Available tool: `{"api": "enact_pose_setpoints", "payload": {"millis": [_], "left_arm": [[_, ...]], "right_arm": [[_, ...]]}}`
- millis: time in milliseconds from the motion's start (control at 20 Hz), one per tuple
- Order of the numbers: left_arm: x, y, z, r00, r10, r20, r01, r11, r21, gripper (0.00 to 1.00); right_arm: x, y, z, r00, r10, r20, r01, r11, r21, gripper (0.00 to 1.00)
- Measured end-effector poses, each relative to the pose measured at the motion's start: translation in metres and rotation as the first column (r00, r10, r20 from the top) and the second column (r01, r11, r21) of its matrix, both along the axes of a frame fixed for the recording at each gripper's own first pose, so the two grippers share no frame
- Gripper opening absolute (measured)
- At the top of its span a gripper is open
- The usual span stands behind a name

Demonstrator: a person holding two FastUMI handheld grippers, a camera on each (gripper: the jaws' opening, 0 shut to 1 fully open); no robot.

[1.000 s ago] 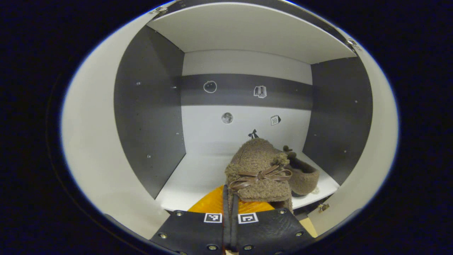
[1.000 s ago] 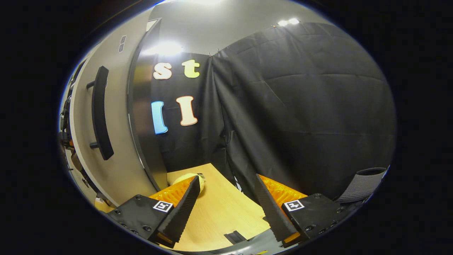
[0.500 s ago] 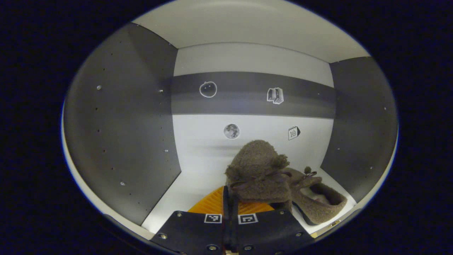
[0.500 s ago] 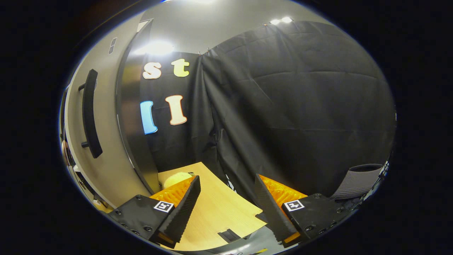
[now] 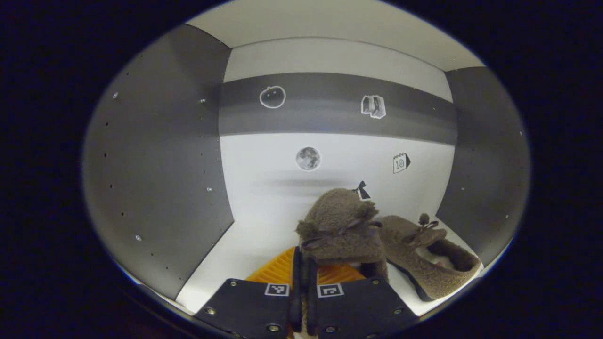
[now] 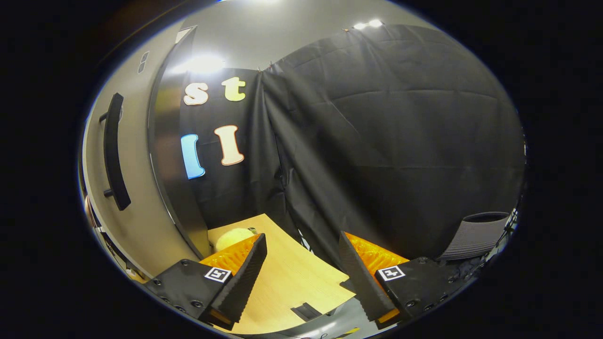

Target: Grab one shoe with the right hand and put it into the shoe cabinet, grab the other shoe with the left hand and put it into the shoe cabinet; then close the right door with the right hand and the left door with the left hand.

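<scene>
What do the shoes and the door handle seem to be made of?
The held shoe and the second shoe look like fuzzy brown fleece or a similar pile fabric: a curly nap, with thin cord bows. The door handle is a smooth matt black bar, perhaps painted metal or plastic.

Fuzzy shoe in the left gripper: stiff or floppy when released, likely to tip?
The shoe looks plush, so probably soft and light. The left gripper pinches one edge, so it may sag. Released, it could lean on the other shoe.

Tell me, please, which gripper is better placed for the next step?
Left: the left gripper holds the fuzzy brown shoe inside the white shoe cabinet, ready to release. The right gripper hangs open outside.
</scene>
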State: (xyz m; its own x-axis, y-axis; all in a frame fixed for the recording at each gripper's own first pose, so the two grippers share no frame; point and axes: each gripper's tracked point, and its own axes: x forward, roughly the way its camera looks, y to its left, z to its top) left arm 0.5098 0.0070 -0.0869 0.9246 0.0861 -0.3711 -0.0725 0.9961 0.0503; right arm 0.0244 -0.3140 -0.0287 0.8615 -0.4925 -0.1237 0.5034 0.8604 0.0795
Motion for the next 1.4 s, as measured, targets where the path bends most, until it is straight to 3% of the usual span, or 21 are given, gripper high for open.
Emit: {"api": "enact_pose_setpoints", "payload": {"millis": [50,100,350,400,500,600,700,800,950,1000,1200,1250,1350,1400], "left_arm": [[-0.003,-0.002,-0.004,1.0,-0.009,-0.018,0.009,1.0,0.001,0.09],[-0.008,-0.003,-0.006,1.0,-0.02,-0.024,0.02,1.0,0.002,0.11],[-0.031,0.003,0.011,1.0,-0.024,-0.012,0.025,0.998,0.058,0.95],[-0.04,0.001,0.015,1.0,-0.031,-0.003,0.031,0.998,0.046,0.9],[-0.061,-0.007,0.027,0.999,-0.046,0.03,0.046,0.999,0.015,0.87],[-0.087,-0.011,0.042,0.997,-0.051,0.066,0.05,0.999,0.015,0.98],[-0.116,-0.018,0.056,0.993,-0.059,0.103,0.058,0.998,0.017,0.97],[-0.147,-0.023,0.067,0.989,-0.06,0.133,0.058,0.998,0.02,0.98],[-0.193,-0.028,0.084,0.979,-0.048,0.197,0.034,0.996,0.077,0.97],[-0.21,-0.03,0.087,0.975,-0.045,0.217,0.025,0.996,0.09,0.97],[-0.262,-0.032,0.087,0.968,-0.011,0.253,-0.006,0.998,0.067,0.97],[-0.275,-0.032,0.089,0.964,-0.001,0.266,-0.016,0.998,0.062,0.97],[-0.301,-0.032,0.093,0.956,-0.007,0.292,-0.018,0.997,0.08,0.97],[-0.313,-0.03,0.095,0.953,-0.017,0.304,-0.014,0.995,0.101,0.97]], "right_arm": [[-0.002,0.0,-0.002,1.0,-0.002,0.001,0.002,1.0,0.01,0.97],[-0.002,0.001,-0.002,1.0,-0.005,0.003,0.005,1.0,0.016,0.92],[-0.003,0.004,-0.001,1.0,0.012,0.012,-0.013,1.0,0.02,0.92],[-0.003,0.004,0.0,1.0,0.018,0.014,-0.018,1.0,0.015,0.97],[-0.004,0.006,0.005,0.999,0.032,0.02,-0.032,0.999,0.016,0.92],[-0.005,0.01,0.014,0.998,0.054,0.033,-0.055,0.998,0.014,0.97],[-0.005,0.013,0.023,0.996,0.078,0.037,-0.078,0.997,-0.004,0.92],[-0.002,0.016,0.033,0.994,0.1,0.044,-0.099,0.995,-0.025,0.97],[0.012,0.023,0.05,0.989,0.138,0.06,-0.136,0.99,-0.044,0.92],[0.014,0.025,0.055,0.986,0.153,0.058,-0.15,0.987,-0.056,0.97],[0.008,0.033,0.073,0.979,0.198,0.042,-0.191,0.974,-0.124,0.92],[0.007,0.037,0.081,0.976,0.21,0.05,-0.202,0.97,-0.132,0.97],[0.009,0.053,0.098,0.962,0.259,0.081,-0.247,0.96,-0.132,0.93],[0.012,0.063,0.105,0.951,0.294,0.094,-0.281,0.951,-0.132,0.97]]}}
